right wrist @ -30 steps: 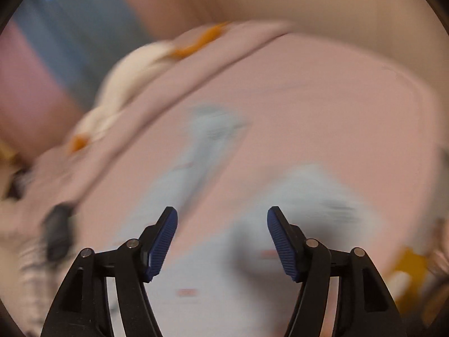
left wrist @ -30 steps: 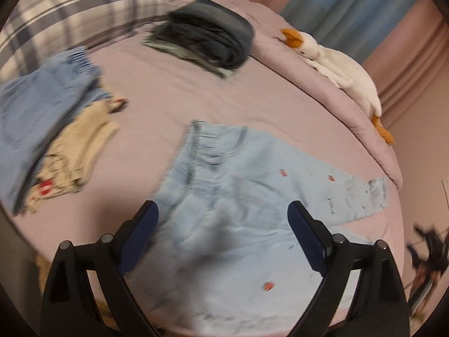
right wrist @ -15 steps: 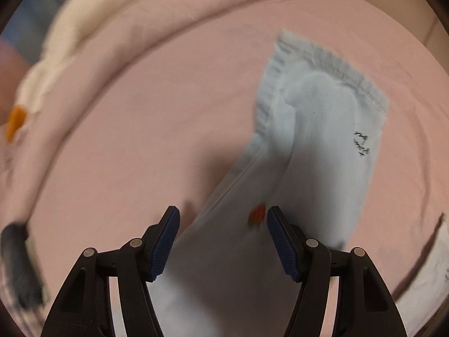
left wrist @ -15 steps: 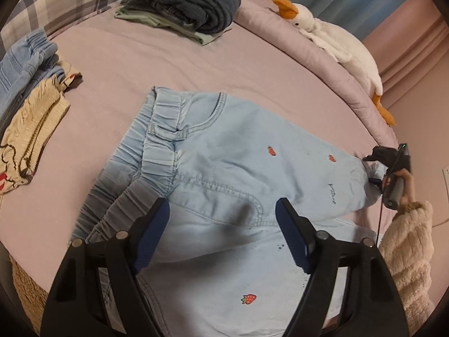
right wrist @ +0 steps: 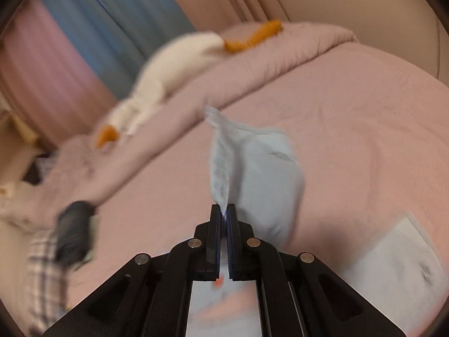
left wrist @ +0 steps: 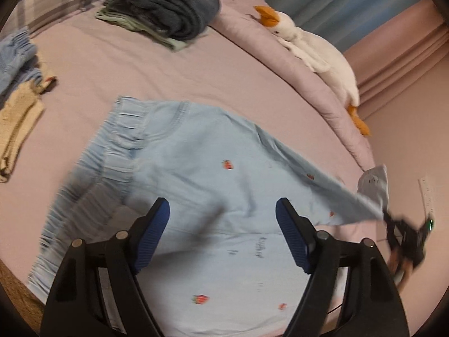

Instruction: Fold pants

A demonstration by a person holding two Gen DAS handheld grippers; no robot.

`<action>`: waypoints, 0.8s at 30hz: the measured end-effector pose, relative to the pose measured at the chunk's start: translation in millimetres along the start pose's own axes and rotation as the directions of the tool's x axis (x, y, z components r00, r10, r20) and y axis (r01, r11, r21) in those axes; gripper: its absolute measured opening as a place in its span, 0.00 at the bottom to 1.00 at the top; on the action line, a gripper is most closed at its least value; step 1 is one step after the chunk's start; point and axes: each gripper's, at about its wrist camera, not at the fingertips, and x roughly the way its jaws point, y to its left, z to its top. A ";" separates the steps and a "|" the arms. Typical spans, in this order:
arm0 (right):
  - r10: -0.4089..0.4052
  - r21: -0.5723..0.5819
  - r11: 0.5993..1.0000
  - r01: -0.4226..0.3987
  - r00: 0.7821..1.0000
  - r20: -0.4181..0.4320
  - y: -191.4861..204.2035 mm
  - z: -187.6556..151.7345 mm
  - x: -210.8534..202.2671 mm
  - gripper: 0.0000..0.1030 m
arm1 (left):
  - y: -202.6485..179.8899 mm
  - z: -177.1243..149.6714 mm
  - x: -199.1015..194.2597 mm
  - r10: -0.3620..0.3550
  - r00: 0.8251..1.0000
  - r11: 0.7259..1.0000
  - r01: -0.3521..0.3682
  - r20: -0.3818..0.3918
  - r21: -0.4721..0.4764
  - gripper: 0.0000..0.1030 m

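Observation:
Light blue pants with small red strawberry marks lie spread on the pink bed, waistband to the left, legs to the right. My left gripper is open and empty, hovering above the seat of the pants. My right gripper is shut on the hem of the far pant leg and holds it lifted off the bed. It also shows in the left wrist view, with the leg stretched up to it.
A folded stack of dark clothes lies at the back of the bed. A white goose plush rests on the rolled duvet at the right. Blue and beige garments lie at the left. The bed's front edge is close by.
My right gripper has closed on the leg hem and lifted it off the bed. My left gripper has drifted over the pants and stayed open.

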 end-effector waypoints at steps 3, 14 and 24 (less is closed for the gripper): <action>-0.046 0.047 0.998 0.047 0.998 -0.038 -42.2 -46.2 -26.1 0.03 | -16.1 -1.7 10.0 -0.021 0.999 1.000 0.022 -0.025 0.012 0.81; -0.097 0.104 0.988 0.116 0.980 -0.174 -91.2 -84.2 -1.0 0.03 | -17.4 41.6 100.2 0.097 0.987 0.989 -0.110 -0.127 -0.100 0.79; -0.081 0.088 0.992 0.086 0.995 -0.065 -71.8 -60.6 -37.5 0.03 | -18.2 -0.4 -4.8 -0.139 0.989 0.990 0.139 -0.052 0.005 0.07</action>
